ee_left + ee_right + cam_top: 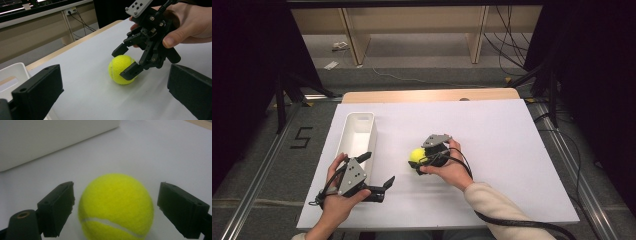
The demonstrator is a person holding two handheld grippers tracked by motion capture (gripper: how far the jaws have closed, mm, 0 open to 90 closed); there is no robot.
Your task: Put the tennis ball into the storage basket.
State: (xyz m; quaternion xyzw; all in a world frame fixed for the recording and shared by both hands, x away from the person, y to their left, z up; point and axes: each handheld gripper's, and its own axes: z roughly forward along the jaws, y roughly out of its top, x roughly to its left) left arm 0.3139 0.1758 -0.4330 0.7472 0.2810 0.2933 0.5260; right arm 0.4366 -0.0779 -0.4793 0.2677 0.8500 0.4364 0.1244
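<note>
Between the right jaws, tennis ball.

The white bin stands along the bench's left edge, blocking passage there. The tennis ball sits mid-bench between the open jaws of the right tongs. The far right corner and right edge lie bare, open to pass.

White-covered table; on it: white bin at left, yellow tennis ball mid-table.
</note>
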